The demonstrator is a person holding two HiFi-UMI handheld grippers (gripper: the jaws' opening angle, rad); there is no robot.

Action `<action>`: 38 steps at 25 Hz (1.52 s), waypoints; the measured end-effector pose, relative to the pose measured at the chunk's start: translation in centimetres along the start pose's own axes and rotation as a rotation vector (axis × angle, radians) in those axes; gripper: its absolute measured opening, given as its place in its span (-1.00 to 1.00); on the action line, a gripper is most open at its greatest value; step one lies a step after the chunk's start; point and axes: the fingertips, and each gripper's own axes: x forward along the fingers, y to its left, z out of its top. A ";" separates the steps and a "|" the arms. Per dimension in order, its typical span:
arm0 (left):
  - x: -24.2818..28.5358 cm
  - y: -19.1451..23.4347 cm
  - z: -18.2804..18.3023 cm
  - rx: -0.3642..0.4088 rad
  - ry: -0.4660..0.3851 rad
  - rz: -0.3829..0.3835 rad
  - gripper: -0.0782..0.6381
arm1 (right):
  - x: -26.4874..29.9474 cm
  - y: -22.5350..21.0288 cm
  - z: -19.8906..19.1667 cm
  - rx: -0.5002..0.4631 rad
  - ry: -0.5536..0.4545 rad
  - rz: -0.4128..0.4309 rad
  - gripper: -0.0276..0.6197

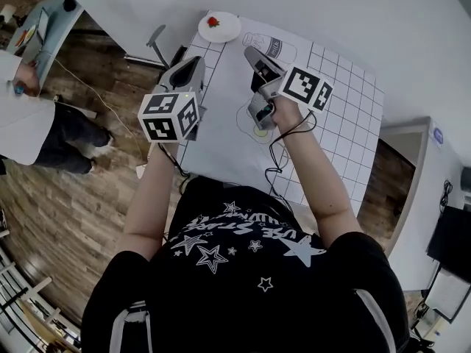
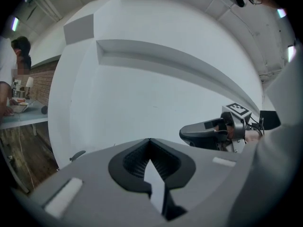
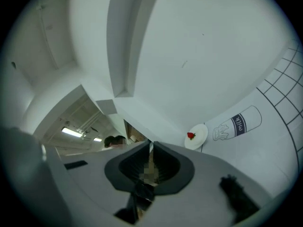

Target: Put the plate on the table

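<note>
A small white plate (image 1: pixel 219 26) with a red strawberry (image 1: pixel 213 22) on it rests on the far left corner of the white table (image 1: pixel 221 149). In the right gripper view the plate (image 3: pixel 200 137) sits beside a milk bottle drawing (image 3: pixel 236 124). My left gripper (image 1: pixel 197 62) hovers above the table's left edge, jaws together, nothing between them (image 2: pixel 149 141). My right gripper (image 1: pixel 251 51) is held over the middle of the table, short of the plate, jaws closed and empty (image 3: pixel 151 144). It also shows at the right of the left gripper view (image 2: pixel 182 132).
The table mat has a black grid (image 1: pixel 346 116) and drawn outlines, including a yellow circle (image 1: pixel 260 131). A person in a white top (image 1: pixel 22 116) stands at a desk (image 1: pixel 51 20) on the wooden floor to the left. A grey stand (image 1: pixel 156 41) is near the table's far left corner.
</note>
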 end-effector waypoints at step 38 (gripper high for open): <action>-18.9 -11.3 -7.3 -0.028 0.000 0.085 -0.76 | -14.4 9.3 -10.9 -0.381 0.062 0.115 -0.87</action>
